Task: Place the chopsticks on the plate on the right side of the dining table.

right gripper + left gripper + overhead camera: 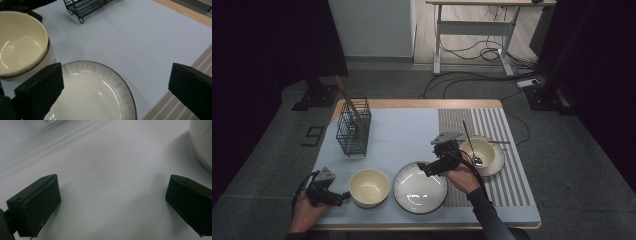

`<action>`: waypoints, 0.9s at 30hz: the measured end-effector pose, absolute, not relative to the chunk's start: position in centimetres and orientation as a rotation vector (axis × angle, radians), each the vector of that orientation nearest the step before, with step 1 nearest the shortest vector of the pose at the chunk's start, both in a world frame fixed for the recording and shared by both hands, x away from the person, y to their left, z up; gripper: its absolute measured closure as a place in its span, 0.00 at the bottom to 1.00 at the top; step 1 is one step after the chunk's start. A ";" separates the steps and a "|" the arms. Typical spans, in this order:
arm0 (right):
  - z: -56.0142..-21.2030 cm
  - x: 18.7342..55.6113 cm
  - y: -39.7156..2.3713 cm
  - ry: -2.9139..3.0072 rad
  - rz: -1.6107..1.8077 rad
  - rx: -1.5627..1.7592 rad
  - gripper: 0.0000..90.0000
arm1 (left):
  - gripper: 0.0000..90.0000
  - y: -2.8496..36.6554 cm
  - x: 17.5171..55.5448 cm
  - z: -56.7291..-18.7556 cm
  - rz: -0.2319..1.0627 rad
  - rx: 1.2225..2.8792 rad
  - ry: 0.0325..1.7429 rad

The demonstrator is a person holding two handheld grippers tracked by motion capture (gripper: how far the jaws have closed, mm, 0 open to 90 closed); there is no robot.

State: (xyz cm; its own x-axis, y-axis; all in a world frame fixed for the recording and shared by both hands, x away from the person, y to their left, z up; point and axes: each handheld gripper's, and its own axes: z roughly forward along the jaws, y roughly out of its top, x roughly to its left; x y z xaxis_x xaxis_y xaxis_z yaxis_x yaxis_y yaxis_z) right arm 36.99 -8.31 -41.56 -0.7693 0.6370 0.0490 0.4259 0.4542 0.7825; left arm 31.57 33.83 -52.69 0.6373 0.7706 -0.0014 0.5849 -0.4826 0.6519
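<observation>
A cream bowl sits near the table's front edge, with a round white plate right of it. My left gripper rests open on the pale blue mat, just left of that bowl; the bowl's side shows at the upper right of the left gripper view. My right gripper hovers open over the plate's far edge. In the right gripper view the plate lies between the jaws and the bowl is at the left. A second bowl with a spoon in it sits on a plate at the right.
A black wire basket holding wooden chopsticks stands at the back left of the mat. A striped placemat covers the table's right side. Beyond the table are a desk frame and cables on the floor.
</observation>
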 end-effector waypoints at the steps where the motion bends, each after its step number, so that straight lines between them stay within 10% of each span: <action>1: -41.5 37.2 -7.9 2.453 1.211 0.923 0.02 | 0.00 33.8 31.6 -52.7 0.389 2.235 1.053; 27: -40.2 41.0 1.5 2.469 1.282 0.819 0.10 | 0.00 33.8 31.6 -52.7 0.388 2.236 1.053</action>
